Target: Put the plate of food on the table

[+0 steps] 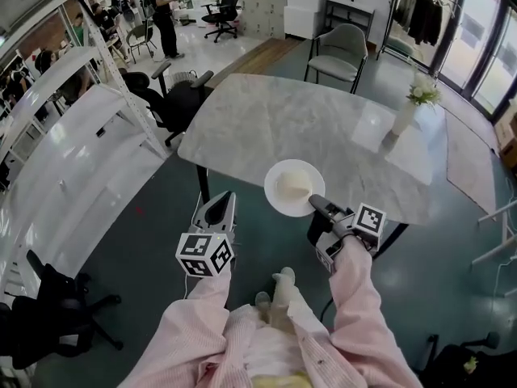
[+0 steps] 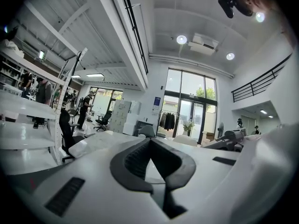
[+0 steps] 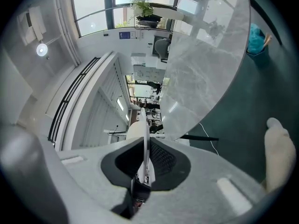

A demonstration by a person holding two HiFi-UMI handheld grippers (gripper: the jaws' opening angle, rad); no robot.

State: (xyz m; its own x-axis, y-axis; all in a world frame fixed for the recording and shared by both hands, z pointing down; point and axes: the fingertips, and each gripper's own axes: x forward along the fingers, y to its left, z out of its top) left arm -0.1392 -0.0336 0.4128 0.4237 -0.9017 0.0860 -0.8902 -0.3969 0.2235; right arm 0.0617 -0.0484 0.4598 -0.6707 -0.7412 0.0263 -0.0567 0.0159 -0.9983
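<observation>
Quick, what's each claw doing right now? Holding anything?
Left claw: closed, holding nothing.
Right claw: closed on the rim of the plate of food.

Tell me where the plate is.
Head view, centre: the plate is held by its rim in the right gripper, at the near edge of the marble table.
</observation>
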